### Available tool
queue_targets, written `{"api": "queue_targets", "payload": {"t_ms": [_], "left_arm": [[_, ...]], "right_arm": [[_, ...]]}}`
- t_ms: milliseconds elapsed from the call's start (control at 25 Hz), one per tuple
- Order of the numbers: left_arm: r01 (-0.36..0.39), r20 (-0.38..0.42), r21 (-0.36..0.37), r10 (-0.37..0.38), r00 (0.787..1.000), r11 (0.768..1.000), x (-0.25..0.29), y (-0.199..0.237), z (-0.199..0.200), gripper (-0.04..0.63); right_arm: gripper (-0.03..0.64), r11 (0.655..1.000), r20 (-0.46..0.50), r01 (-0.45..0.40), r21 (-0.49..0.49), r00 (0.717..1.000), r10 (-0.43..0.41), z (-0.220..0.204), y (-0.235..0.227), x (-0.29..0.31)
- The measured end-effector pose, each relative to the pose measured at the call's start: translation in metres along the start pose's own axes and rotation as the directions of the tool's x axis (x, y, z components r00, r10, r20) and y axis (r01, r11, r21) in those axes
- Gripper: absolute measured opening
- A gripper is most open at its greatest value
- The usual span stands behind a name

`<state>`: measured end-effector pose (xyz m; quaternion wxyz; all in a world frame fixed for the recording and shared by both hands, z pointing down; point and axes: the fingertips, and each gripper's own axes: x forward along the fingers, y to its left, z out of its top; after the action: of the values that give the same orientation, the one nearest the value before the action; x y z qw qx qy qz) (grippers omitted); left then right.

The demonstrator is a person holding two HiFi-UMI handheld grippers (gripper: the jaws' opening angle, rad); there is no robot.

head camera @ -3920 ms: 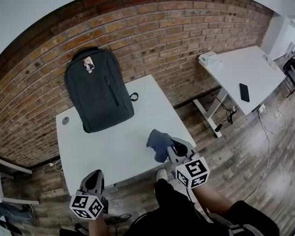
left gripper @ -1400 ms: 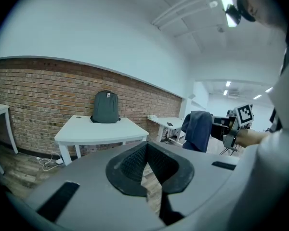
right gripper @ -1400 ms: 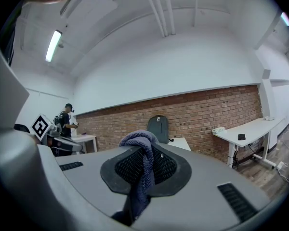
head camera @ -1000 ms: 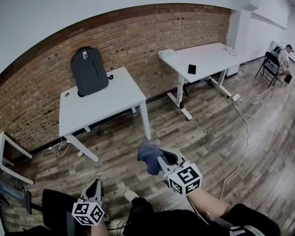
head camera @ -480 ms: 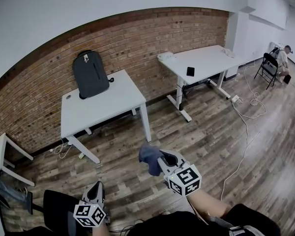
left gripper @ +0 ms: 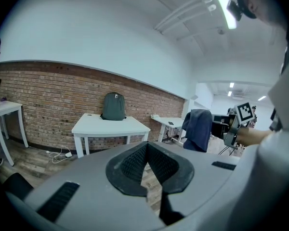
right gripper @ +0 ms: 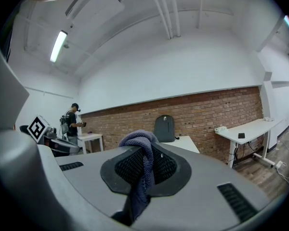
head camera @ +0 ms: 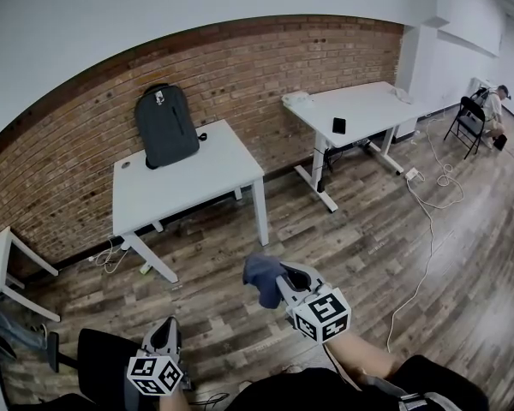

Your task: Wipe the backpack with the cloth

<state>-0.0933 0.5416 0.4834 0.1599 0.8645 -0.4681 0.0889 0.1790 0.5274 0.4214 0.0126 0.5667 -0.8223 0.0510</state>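
Approach step, judging by the distance: no wiping possible yet. Right gripper (right gripper: 144, 170) clamped on cloth (right gripper: 140, 146), bunched over the fingertips. Left gripper (left gripper: 147, 163) closed, nothing between fingers. Backpack (head camera: 167, 127) well ahead of both fingertips, upright against brick wall on table (head camera: 201, 187). Next: walk close, press cloth on backpack front. Backpack's rear hidden; surface dirt too small to see.
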Motion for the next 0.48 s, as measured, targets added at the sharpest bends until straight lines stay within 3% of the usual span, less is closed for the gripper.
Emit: {"api": "queue_targets", "payload": {"t_ms": [480], "left_arm": [[0.017,-0.015,-0.012,-0.018,1.000,1.000,-0.016,0.015,-0.008,-0.005]], "right_arm": [[0.020,1.000,-0.018,0.008,-0.011,1.000,-0.008,-0.003,0.027,-0.001]]}}
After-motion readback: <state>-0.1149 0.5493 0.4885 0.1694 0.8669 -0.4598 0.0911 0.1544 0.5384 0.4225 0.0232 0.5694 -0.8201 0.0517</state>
